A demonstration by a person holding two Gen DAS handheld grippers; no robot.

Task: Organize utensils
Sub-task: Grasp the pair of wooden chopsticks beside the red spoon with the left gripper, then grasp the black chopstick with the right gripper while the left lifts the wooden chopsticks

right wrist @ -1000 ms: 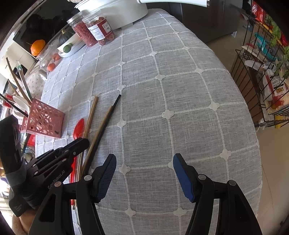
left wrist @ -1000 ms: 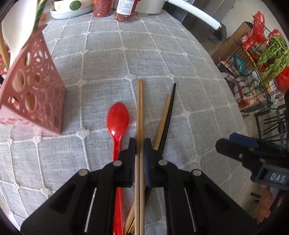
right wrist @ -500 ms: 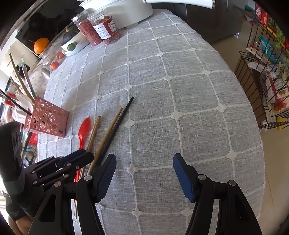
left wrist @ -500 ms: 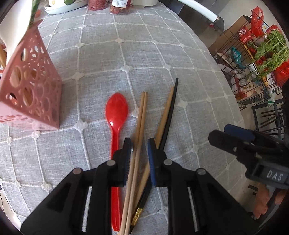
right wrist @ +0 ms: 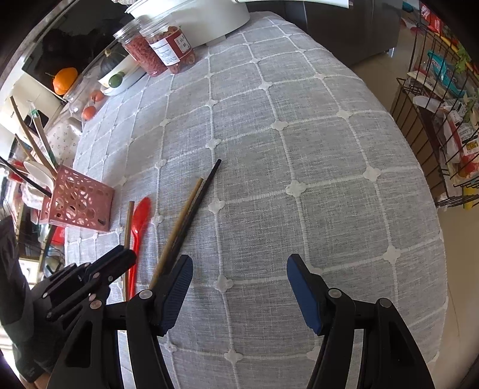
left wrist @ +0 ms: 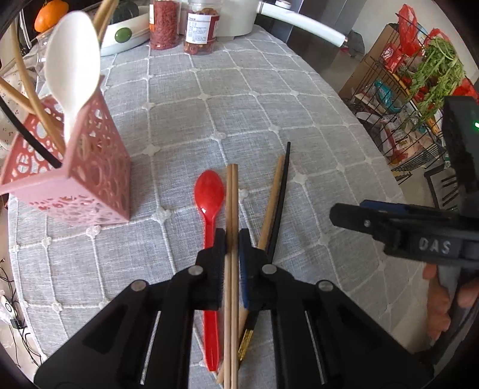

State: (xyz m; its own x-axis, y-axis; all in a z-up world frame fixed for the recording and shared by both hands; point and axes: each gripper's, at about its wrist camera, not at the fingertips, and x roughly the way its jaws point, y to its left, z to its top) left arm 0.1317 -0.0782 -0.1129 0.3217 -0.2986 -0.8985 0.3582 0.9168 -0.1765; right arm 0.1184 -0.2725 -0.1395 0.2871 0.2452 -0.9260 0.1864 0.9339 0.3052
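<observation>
A pair of light wooden chopsticks (left wrist: 232, 197) lies side by side between the pads of my left gripper (left wrist: 232, 239), whose jaws are closing and press on the pair. To their left a red spoon (left wrist: 209, 191) lies on the grey cloth. On the right a single wooden chopstick (left wrist: 274, 197) and a black chopstick (left wrist: 283, 185) lie close together. The pink perforated holder (left wrist: 89, 179) at the left holds a white spoon (left wrist: 73, 59) and several chopsticks. My right gripper (right wrist: 239, 275) hovers open over bare cloth, right of the black chopstick (right wrist: 206, 185).
Two jars with red contents (left wrist: 179, 27), a white dish with a green fruit (left wrist: 122, 36) and a white appliance (left wrist: 236, 15) stand at the table's far end. A wire rack (left wrist: 404, 89) with groceries stands beyond the right table edge.
The left jaws parted a little, the chopstick pair slanted, then they closed on it again with the pair straight. The left gripper rose slightly. The right gripper stayed open and still.
</observation>
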